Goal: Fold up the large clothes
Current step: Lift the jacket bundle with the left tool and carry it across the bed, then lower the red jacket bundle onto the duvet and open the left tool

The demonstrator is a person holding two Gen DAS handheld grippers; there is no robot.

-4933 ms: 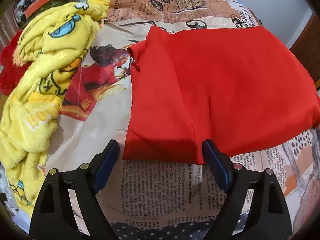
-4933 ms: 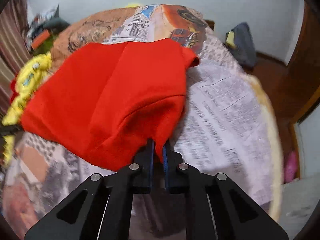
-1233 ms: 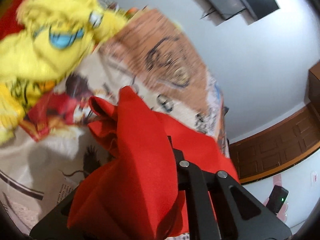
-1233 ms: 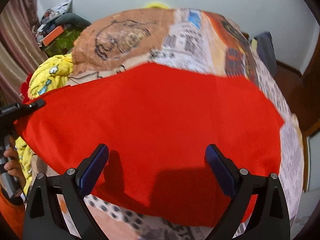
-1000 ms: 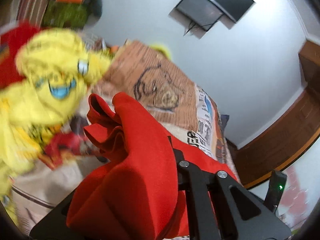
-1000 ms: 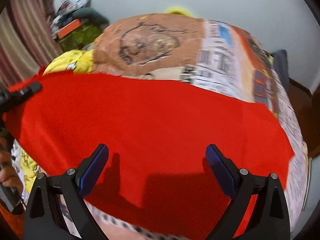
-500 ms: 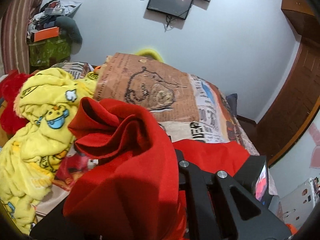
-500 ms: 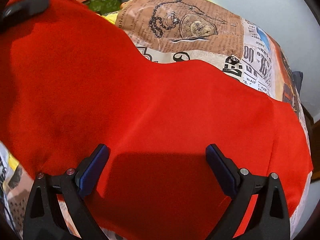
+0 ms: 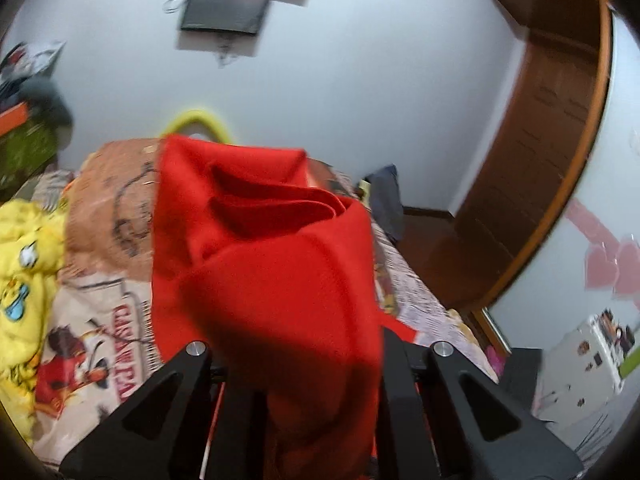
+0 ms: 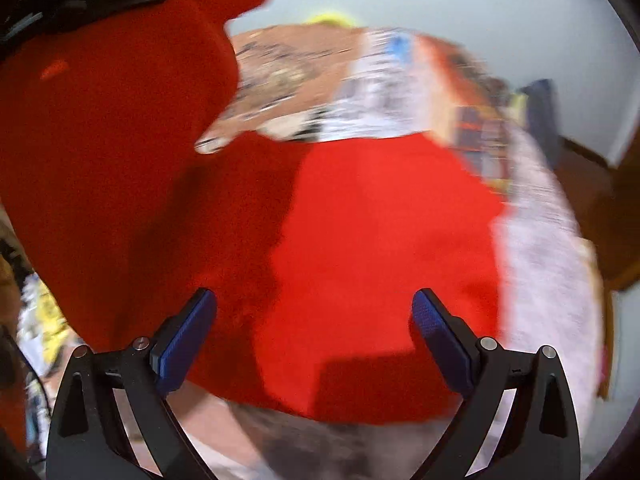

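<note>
We find the left tool [image 9: 304,364] clamped on a bunched fold of the red garment [image 9: 264,264], which is raised above the bed [image 9: 108,216] and covers its jaws. The right tool [image 10: 314,322] stands wide, nothing between its blue pads [image 10: 184,336]; the rest of the red garment [image 10: 380,264] lies flat on the bed beyond it, toward 12 o'clock. The bedcover carries newspaper-style print; we read only "CASA" in red letters at 8 o'clock in the left view, the rest blurred. A yellow cartoon blanket [image 9: 24,264] lies at 9 o'clock. The room has pale walls, a wall-mounted screen [image 9: 226,4] at 12 o'clock and a wooden wardrobe [image 9: 532,152] at 2 o'clock.
</note>
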